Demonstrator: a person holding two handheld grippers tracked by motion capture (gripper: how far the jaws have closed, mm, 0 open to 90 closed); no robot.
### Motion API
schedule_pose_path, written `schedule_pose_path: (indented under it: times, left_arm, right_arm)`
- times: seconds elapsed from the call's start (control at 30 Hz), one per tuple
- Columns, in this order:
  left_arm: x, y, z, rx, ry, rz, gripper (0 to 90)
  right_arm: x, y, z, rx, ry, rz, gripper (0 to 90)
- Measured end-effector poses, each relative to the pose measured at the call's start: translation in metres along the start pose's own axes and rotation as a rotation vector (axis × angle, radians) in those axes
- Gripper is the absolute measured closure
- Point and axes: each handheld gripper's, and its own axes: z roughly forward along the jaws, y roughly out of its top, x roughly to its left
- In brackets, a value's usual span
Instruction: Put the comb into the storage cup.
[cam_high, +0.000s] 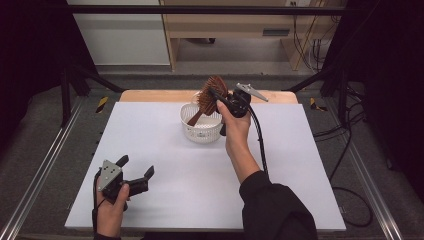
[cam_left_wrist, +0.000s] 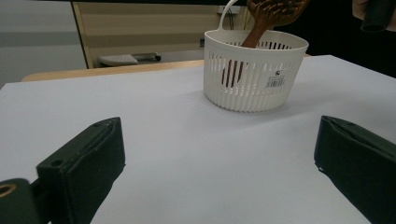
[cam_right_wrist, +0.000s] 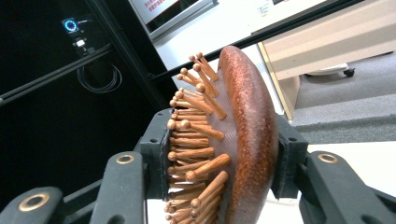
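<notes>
Currently, as seen from beside the table:

Right gripper: the right gripper (cam_high: 216, 95) is raised over the far middle of the table, at about 12 o'clock from the table's centre; its jaws are clamped on the head of the wooden hairbrush (cam_high: 212, 94).
Grip detail: in the right gripper view one pad presses the bristle side and the other the smooth domed back of the hairbrush (cam_right_wrist: 243, 140); the round-tipped wooden pins point toward 9 o'clock in that view.
Hairbrush: head up, handle slanting down toward 7 o'clock into the white basket (cam_high: 201, 125); the left gripper view shows the handle inside the basket (cam_left_wrist: 254, 79), behind its slotted wall. Whether the handle tip touches the basket floor I cannot tell.
Basket: upright on the white table sheet (cam_high: 165, 165), just below the right gripper, with a barcode sticker on its wall.
Left gripper: the left gripper (cam_high: 136, 166) sits at about 8 o'clock near the table's near-left corner, jaws spread wide, nothing between them, well apart from the basket.
Right hand: the right hand (cam_high: 235, 127) wraps the gripper body just right of the basket.
</notes>
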Motion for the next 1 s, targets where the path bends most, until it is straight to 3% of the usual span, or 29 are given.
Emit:
schedule_pose_path:
  times: [1.0]
  left_arm:
    - [0.000,0.000,0.000,0.000,-0.005,0.000,1.8]
  right_arm:
    - [-0.009,-0.016,0.009,0.003,-0.013,0.030,50.7]
